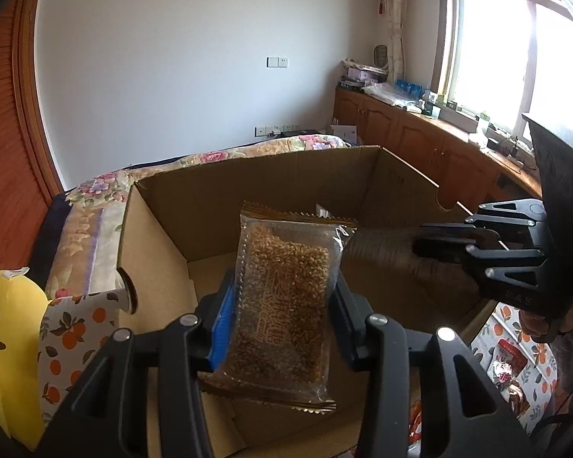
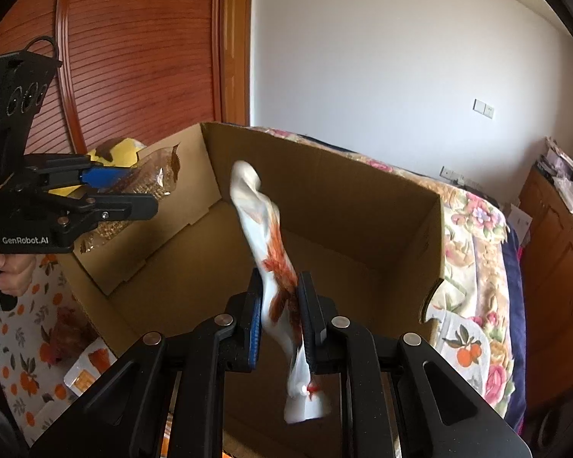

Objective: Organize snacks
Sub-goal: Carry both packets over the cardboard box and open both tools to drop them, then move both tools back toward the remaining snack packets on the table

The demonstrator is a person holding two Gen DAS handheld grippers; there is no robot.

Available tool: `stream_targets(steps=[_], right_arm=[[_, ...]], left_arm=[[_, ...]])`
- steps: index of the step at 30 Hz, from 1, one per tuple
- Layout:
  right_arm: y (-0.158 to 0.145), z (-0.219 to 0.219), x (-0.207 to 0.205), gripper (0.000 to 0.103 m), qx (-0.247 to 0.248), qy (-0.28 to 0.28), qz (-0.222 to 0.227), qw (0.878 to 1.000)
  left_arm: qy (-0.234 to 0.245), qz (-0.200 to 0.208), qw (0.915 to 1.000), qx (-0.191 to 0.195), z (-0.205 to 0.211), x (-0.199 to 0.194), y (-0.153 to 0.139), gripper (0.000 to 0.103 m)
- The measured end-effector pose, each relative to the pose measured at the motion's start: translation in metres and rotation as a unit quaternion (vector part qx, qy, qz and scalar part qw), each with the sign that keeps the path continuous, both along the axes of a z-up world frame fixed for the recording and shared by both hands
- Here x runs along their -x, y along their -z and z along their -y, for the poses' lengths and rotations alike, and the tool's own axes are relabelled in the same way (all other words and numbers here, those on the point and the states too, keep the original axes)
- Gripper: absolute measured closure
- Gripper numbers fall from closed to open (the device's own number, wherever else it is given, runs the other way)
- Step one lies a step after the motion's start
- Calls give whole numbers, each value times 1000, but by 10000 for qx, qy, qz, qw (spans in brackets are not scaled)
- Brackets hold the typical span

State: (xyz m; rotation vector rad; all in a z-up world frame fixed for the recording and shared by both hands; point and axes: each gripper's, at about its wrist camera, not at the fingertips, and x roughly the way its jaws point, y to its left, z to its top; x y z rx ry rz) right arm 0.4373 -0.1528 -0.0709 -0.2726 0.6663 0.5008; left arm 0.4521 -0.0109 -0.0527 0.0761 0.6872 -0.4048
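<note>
**Two light packets held over the open carton**

While both packets hang above the cardboard box point(image 1: 248, 191), each gripper is clenched on its own load. The left gripper point(image 1: 282, 305) clamps a clear sesame-brittle packet point(image 1: 282, 286) across its middle, flat face toward the lens; the slab inside looks stiff, likely brittle, so a grip on the long edges seems safest. In the right wrist view, the right gripper point(image 2: 279, 305) pinches a white-and-red snack wrapper point(image 2: 271, 259) low on its body, the top flopping toward 11 o'clock; it looks limp, light and probably slick. The box interior lies from 12 to 3 o'clock behind it. More snacks point(image 1: 510, 358) rest on the orange-print cloth point(image 1: 72, 328) at 4 o'clock in the left wrist view.
</note>
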Motion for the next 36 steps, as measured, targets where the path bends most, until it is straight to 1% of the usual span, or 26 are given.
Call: stream_targets(steps=[3, 5, 7, 10, 13, 18, 20, 25, 28, 30, 36], right_arm=[[1, -2, -1, 95, 36, 26, -7, 10000], [3, -3, -1, 95, 13, -14, -46, 10000], [4, 0, 0, 95, -4, -6, -58, 10000], [3, 4, 3, 94, -128, 11, -70, 9999], [2, 11, 9, 92, -281, 71, -90, 9995], [-9, 22, 25, 92, -451, 235, -15, 9987], [-15, 28, 34, 92, -532, 290, 11, 9982], [-29, 43, 66, 92, -591, 484, 113, 9970], [-31, 51, 86, 89, -604, 592, 95, 9964], [-29, 57, 98, 88, -617, 690, 36, 9957], [-8, 72, 133, 82, -568, 1007, -232, 9930]], left_arm=[[-8, -54, 10000, -40, 3, -2, 3, 57], [-32, -63, 9999, -72, 2, -2, 5, 52], [-59, -76, 9999, -105, 2, -2, 6, 52], [-57, -95, 9999, -132, 3, -3, 6, 50], [-112, -18, 9998, -188, 4, -1, 5, 46], [-204, 98, 9997, -12, 0, 9, -2, 46], [-197, 159, 9997, 49, 0, 16, -8, 46], [-148, 405, 9991, -60, 4, 41, -21, 46], [-83, 465, 9989, -12, 4, 60, -24, 46], [1, 485, 9988, 28, 5, 73, -23, 46], [-15, 531, 9986, -40, 9, 108, -9, 46]])
